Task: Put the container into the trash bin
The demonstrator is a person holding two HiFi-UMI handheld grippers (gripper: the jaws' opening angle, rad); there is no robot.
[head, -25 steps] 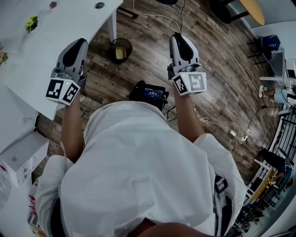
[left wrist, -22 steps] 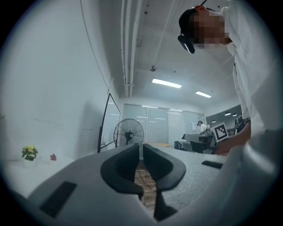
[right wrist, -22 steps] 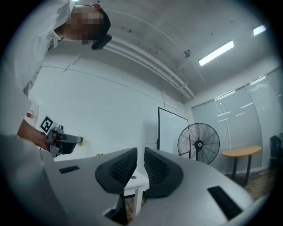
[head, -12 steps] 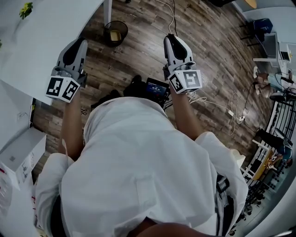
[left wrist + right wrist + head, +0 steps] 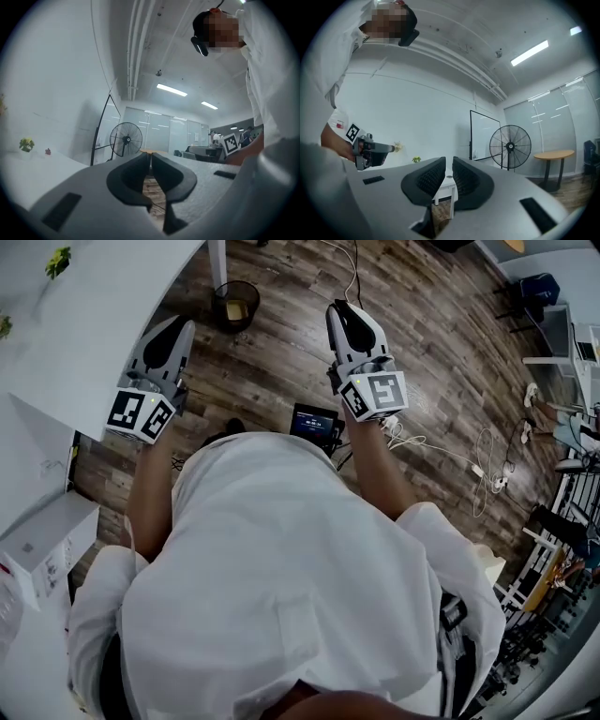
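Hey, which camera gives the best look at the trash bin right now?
The head view: the trash bin sits on the wood floor beside the white table and its leg, seen from above with its opening visible. Neither gripper view shows it.

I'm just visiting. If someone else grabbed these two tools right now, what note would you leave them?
Left gripper: jaws shut, empty.
Right gripper: jaws shut, empty.
Trash bin stands on the wood floor beside the white table; a yellowish item lies inside.
Done: the drop, only if that item is what had to be binned; I cannot tell.
Left: confirm that.
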